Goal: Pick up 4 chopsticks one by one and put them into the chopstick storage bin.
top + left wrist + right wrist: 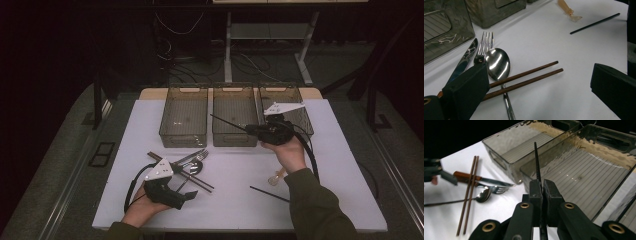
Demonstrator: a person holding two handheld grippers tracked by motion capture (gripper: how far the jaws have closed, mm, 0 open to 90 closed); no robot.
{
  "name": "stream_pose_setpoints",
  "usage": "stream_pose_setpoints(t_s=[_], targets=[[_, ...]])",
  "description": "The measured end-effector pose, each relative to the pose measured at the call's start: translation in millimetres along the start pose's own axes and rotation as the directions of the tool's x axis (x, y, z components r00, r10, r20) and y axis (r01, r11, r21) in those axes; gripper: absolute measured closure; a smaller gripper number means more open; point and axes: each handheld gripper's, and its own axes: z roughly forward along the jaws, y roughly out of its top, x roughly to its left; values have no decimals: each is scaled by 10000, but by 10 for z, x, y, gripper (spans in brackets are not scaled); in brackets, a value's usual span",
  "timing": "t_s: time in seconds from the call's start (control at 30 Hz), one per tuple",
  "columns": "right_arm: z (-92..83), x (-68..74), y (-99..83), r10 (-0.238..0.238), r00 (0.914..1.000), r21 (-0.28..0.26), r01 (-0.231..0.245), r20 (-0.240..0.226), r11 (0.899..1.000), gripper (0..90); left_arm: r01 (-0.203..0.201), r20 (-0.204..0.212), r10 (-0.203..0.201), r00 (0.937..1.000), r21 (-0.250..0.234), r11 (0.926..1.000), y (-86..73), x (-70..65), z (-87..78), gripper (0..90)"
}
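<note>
My right gripper is shut on a thin black chopstick, which it holds level above the front of the middle smoky bin. In the right gripper view the chopstick sticks out from the closed jaws toward the wall between two bins. A second black chopstick lies on the white table by the right forearm. My left gripper rests low at the front left, open and empty, its jaws standing either side of a pair of brown chopsticks.
A spoon, a fork and a knife lie in a heap with the brown chopsticks. A small amber spoon lies near the right hand. The left bin and right bin flank the middle one.
</note>
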Motion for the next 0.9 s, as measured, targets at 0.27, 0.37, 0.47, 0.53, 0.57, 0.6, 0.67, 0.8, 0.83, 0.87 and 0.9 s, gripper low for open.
stream_pose_setpoints(t_s=[0.27, 0.37, 0.47, 0.53, 0.57, 0.6, 0.67, 0.8, 0.83, 0.87, 0.9], targets=[[194, 36, 201, 147, 9997, 33, -147, 213, 9999, 859, 18, 40, -18, 10000, -3, 10000, 4, -8, -5, 14], [287, 53, 273, 106, 9994, 101, -109, 337, 9999, 860, -11, 66, 11, 10000, 34, 10000, 6, -11, -5, 14], [387, 63, 336, 71, 9989, 150, -78, 468, 9999, 859, -12, 69, 12, 10000, 33, 10000, 7, -13, -5, 13], [460, 62, 375, 144, 9984, 185, -154, 549, 9997, 859, 15, 85, -15, 10000, -13, 10000, 8, -17, -5, 14], [486, 66, 387, 189, 9984, 180, -199, 535, 9996, 860, 15, 91, -15, 10000, -16, 10000, 7, -18, -6, 14], [524, 69, 406, 225, 9983, 192, -236, 532, 9995, 860, 12, 95, -12, 10000, -15, 10000, 7, -19, -6, 14], [583, 79, 431, 247, 9981, 209, -259, 568, 9994, 860, 14, 106, -14, 9999, -16, 10000, 7, -20, -6, 14], [713, 113, 492, 165, 9976, 256, -182, 667, 9995, 859, -9, 35, 9, 10000, -1, 10000, 7, -28, 3, 13], [752, 123, 512, 149, 9973, 268, -168, 720, 9995, 859, -63, 48, 62, 10000, 56, 10000, 7, -30, 3, 14], [783, 132, 529, 178, 9973, 259, -197, 714, 9995, 860, -57, 55, 57, 10000, 82, 9999, 8, -33, 1, 14], [807, 137, 540, 153, 9971, 249, -172, 745, 9995, 860, -18, 61, 17, 10000, 48, 10000, 8, -39, 3, 13]])
